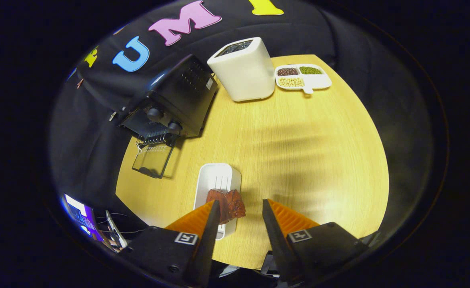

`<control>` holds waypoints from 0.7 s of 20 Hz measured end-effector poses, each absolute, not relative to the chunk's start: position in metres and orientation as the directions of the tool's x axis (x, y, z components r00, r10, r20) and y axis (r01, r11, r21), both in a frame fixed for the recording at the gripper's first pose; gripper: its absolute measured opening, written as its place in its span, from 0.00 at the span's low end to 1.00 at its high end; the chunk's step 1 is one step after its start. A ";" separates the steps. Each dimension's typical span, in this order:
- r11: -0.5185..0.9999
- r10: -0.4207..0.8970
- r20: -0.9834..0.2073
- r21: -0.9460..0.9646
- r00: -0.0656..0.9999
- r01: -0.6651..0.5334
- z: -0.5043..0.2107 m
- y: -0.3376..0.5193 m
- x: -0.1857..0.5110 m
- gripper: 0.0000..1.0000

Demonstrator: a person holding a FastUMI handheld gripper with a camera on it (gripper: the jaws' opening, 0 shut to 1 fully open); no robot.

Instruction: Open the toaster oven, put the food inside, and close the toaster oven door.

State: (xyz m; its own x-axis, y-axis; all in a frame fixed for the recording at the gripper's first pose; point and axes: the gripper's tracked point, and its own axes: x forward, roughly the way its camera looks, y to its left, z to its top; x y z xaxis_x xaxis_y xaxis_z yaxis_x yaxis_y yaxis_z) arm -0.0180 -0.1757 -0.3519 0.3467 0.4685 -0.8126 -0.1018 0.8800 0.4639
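On the tabletop (299, 160): 1 toaster oven (175, 100), 1 white toaster (245, 72), 1 divided dish (303, 77) holding 3 kinds of beans, 1 white tray (215, 180), 1 piece of meat (229, 204).

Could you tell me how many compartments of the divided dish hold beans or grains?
3. On the divided dish beside the white appliance: dark red, green, and pale yellow below. Gripper open.

Recording booth, cloth wall (99, 104), staged kitchen table (299, 152)
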 end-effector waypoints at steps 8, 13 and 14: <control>0.796 0.595 -0.753 0.601 0.281 -0.073 -0.348 -0.156 -0.025 0.15; 0.826 0.546 -0.755 0.557 0.364 -0.085 -0.334 -0.162 -0.026 0.12; 0.826 0.544 -0.747 0.556 0.382 -0.090 -0.326 -0.160 -0.027 0.12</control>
